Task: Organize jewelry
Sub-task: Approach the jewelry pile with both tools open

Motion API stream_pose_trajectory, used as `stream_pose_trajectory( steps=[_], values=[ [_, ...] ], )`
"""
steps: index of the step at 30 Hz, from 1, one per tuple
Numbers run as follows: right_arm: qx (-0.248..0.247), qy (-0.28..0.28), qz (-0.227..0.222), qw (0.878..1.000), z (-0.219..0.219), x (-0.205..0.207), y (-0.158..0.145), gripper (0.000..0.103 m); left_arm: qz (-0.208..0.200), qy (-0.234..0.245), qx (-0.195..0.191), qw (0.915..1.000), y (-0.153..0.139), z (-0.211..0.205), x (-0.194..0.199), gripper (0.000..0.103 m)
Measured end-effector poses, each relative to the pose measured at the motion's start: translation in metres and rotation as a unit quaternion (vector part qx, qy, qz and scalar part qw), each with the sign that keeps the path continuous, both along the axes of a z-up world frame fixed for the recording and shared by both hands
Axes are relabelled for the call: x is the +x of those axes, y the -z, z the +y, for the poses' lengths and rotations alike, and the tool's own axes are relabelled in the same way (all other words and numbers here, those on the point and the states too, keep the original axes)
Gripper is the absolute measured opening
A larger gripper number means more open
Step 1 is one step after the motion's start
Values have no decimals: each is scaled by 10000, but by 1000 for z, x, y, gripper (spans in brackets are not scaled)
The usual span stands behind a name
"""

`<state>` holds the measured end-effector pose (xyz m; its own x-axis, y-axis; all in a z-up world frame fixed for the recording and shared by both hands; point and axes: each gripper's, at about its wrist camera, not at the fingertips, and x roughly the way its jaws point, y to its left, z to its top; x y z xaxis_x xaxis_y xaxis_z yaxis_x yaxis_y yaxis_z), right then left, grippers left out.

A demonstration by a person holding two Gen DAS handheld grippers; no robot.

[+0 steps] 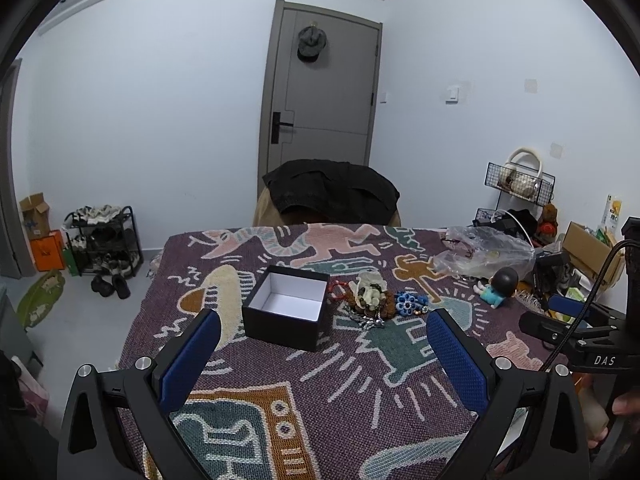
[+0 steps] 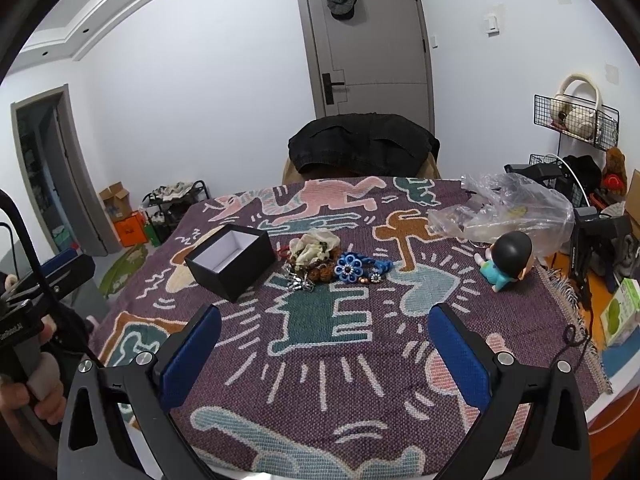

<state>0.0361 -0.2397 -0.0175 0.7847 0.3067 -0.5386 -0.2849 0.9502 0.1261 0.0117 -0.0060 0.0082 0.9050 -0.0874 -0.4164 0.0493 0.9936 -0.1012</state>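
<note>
**Loose jewelry heaped beside an empty box, both tools spread and holding nothing**

Left wrist view: the left tool (image 1: 324, 340) hangs over the woven cloth (image 1: 360, 392) on the worktop, its blue pads (image 1: 192, 360) wide apart with nothing between them. Ahead sits the black box (image 1: 286, 306), lidless, white inside and empty. Just right of it lies the jewelry pile (image 1: 374, 300): beaded strands, a blue flower piece (image 1: 406, 302) and a small silver piece (image 1: 370, 322). These look light, limp and tangle-prone; a pinch on a bead cluster or the stiffer flower would likely hold better than one on a thin cord. The right tool (image 1: 568, 320) enters at the right edge, only partly seen.

Right wrist view: the right tool (image 2: 324, 340) is likewise spread and empty. The pile (image 2: 320, 260) touches or nearly touches the box (image 2: 232, 260); I cannot tell which. How many separate pieces it holds is unclear, since the strands overlap. The clear bag (image 2: 512, 208) blurs its contents. A doll (image 2: 506, 260) sits apart to the right.
</note>
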Motion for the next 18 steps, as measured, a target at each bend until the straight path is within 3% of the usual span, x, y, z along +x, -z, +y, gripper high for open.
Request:
stream_pose_trajectory(
  steps=[18],
  values=[
    [35,54,51,10000,-2,3,2,103,45,54,-55,10000,3,-4,0,103]
  ],
)
